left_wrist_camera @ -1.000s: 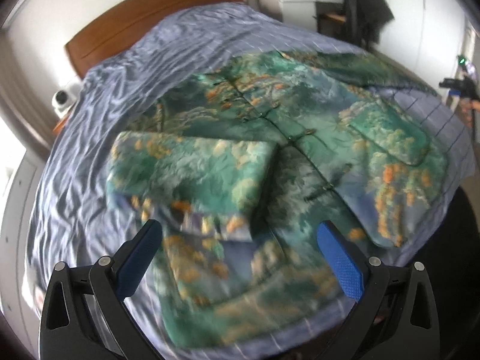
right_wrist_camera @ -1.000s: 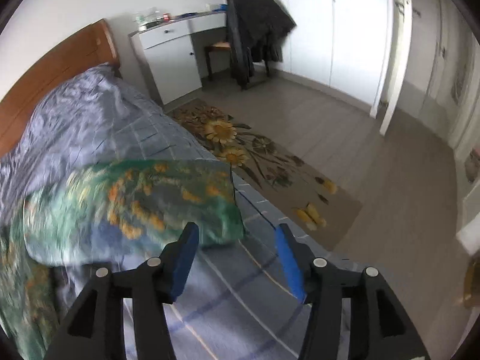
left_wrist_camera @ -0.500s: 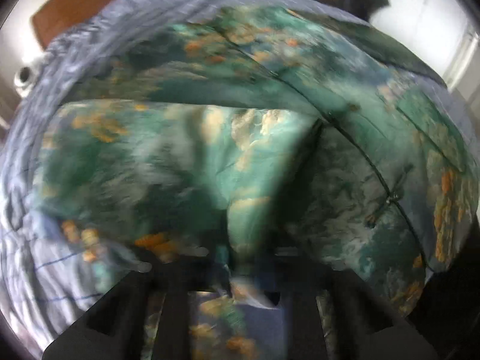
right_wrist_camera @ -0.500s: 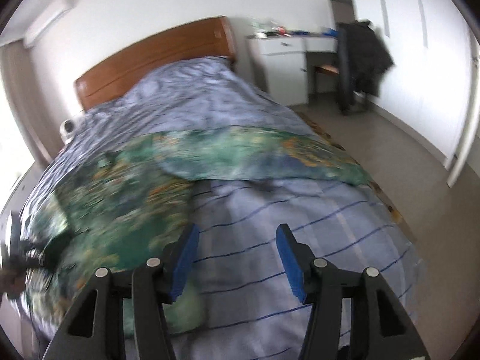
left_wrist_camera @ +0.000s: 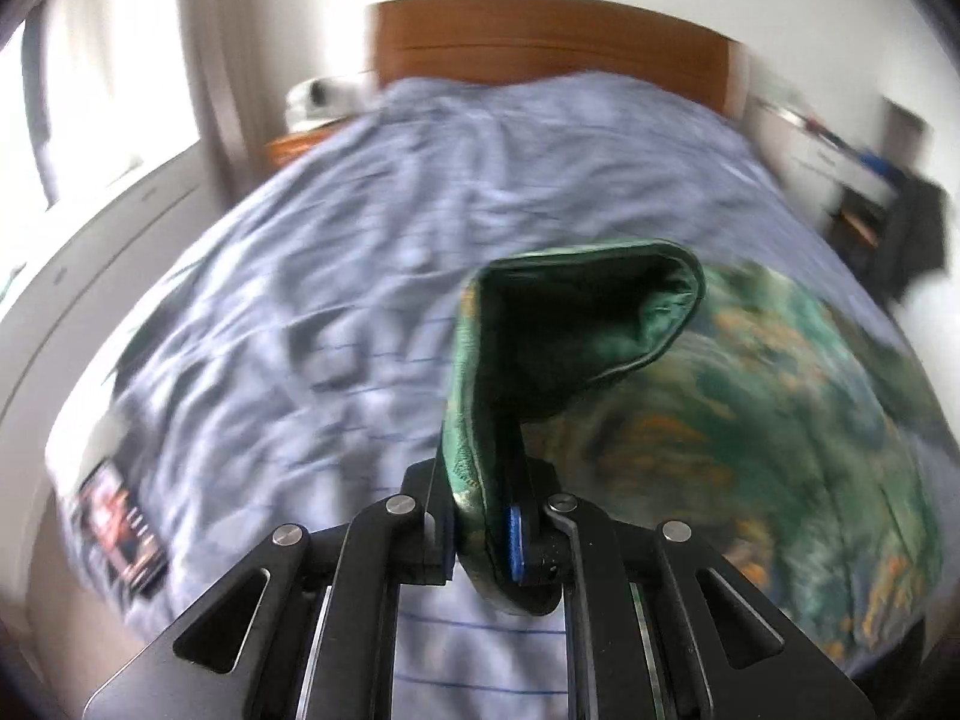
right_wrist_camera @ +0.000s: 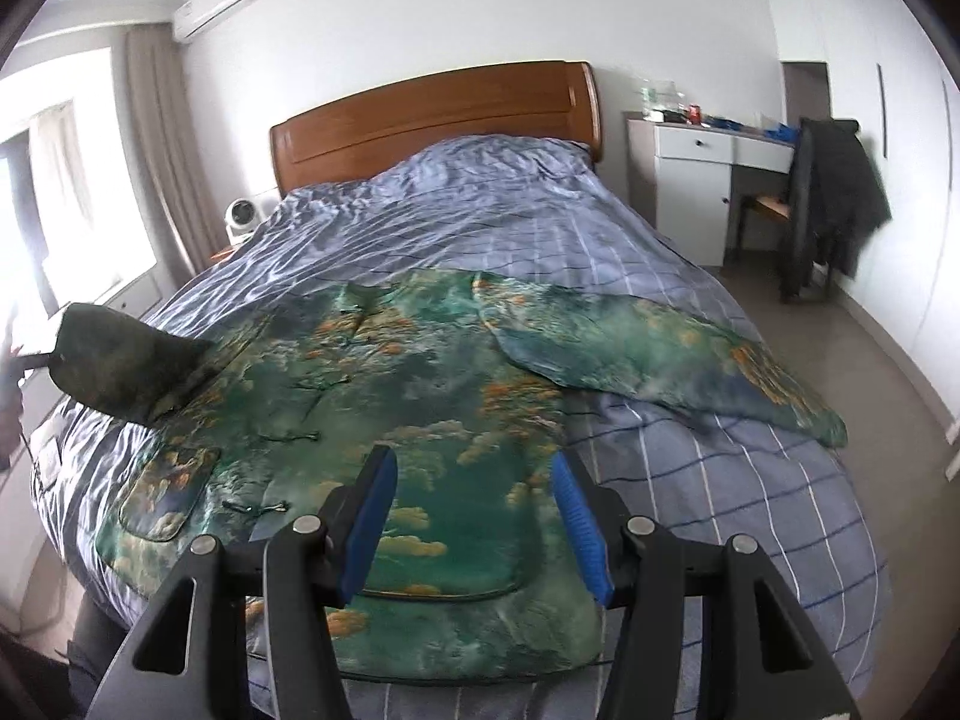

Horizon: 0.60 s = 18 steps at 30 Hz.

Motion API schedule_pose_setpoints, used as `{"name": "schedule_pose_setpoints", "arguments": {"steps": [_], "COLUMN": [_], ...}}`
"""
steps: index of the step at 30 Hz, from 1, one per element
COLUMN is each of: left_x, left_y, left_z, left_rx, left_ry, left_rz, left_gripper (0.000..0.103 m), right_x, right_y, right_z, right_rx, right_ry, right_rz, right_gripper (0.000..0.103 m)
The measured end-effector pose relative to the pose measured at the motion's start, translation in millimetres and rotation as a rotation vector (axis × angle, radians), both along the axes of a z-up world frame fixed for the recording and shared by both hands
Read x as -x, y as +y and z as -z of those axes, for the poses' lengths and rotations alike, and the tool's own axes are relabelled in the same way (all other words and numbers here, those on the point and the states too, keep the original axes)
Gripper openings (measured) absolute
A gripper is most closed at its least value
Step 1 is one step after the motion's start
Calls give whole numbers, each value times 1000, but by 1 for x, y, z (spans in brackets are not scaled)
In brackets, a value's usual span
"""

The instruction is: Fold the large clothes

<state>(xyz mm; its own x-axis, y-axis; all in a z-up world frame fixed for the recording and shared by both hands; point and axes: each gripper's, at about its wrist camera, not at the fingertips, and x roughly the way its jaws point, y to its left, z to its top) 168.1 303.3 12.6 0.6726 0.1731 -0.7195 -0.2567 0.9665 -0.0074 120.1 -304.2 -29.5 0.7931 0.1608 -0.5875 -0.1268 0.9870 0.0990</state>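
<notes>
The bed point(right_wrist_camera: 540, 222), under a blue checked cover, carries the green printed jacket point(right_wrist_camera: 420, 420), spread flat across its near half. One sleeve point(right_wrist_camera: 660, 354) lies stretched out toward the bed's right edge. The other sleeve point(left_wrist_camera: 576, 324) is raised off the cover, its cuff hanging open. My left gripper point(left_wrist_camera: 480, 534) is clamped tight on that raised sleeve. My right gripper point(right_wrist_camera: 474, 522) stands wide apart above the jacket's hem, holding nothing.

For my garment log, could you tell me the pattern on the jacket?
The jacket is green with orange-and-white cloud-like patches, clearest in the right wrist view.
</notes>
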Motion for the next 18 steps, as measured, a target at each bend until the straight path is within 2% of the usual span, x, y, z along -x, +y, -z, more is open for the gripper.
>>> {"name": "schedule_pose_setpoints", "arguments": {"steps": [4, 10, 12, 15, 16, 17, 18], "left_x": [8, 17, 24, 37, 39, 44, 47], "left_y": [51, 94, 101, 94, 88, 75, 63], "left_z": [24, 63, 73, 82, 86, 92, 97], "left_rx": [4, 9, 31, 69, 88, 121, 160], "left_ry": [38, 72, 73, 87, 92, 103, 114], "left_rz": [-159, -350, -380, -344, -318, -267, -215], "left_gripper": [16, 52, 57, 62, 68, 74, 76], "right_x": [1, 1, 0, -4, -6, -8, -11], "right_y": [7, -2, -12, -31, -37, -44, -50], "right_z": [4, 8, 10, 20, 24, 29, 34], "right_rx": [6, 1, -1, -11, -16, -22, -30], "right_ry": [10, 32, 49, 92, 109, 129, 151], "right_rz": [-22, -7, 12, 38, 39, 39, 38], "right_gripper": [55, 55, 55, 55, 55, 59, 62]}}
